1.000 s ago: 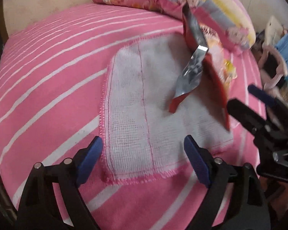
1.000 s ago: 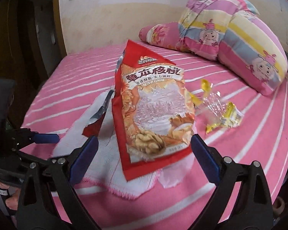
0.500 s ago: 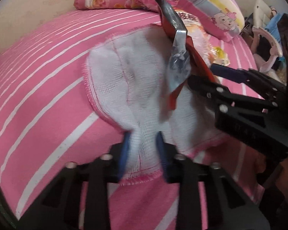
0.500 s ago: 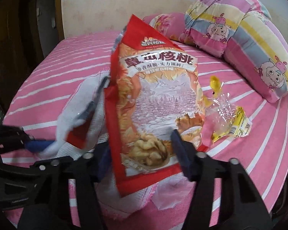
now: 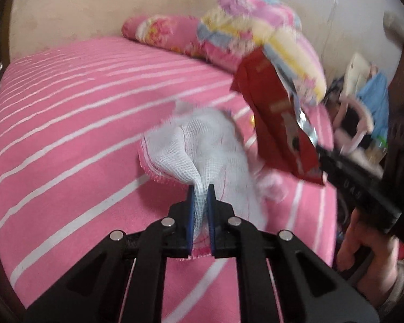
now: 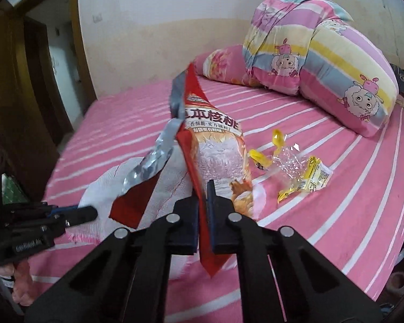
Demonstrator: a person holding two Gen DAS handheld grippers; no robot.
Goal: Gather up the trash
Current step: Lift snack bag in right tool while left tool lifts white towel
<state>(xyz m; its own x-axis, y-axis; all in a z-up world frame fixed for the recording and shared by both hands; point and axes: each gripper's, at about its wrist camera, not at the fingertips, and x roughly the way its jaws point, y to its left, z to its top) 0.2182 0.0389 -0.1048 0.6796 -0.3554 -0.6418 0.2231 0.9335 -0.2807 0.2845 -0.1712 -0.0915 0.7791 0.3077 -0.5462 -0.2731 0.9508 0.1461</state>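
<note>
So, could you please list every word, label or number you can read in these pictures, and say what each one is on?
"核桃": large characters on the red snack bag; the characters before them are partly folded away.
Small line beneath that title: too small to read.
Embossed lettering on the left gripper body: too blurred to be sure of.
Print on the yellow wrapper: too small to read.

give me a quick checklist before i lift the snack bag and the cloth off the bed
1. Right gripper shut on the red snack bag: ok, jaws just closed on its lower edge.
2. Left gripper shut on the white gauze cloth: ok, just closed, cloth bunched between the pads.
3. Bag clear of the cloth: cannot tell, they overlap.
4. Torn foil flap out of the way: not ok, hangs loose.
5. Yellow wrappers collected: not ok, on the bed.
</note>
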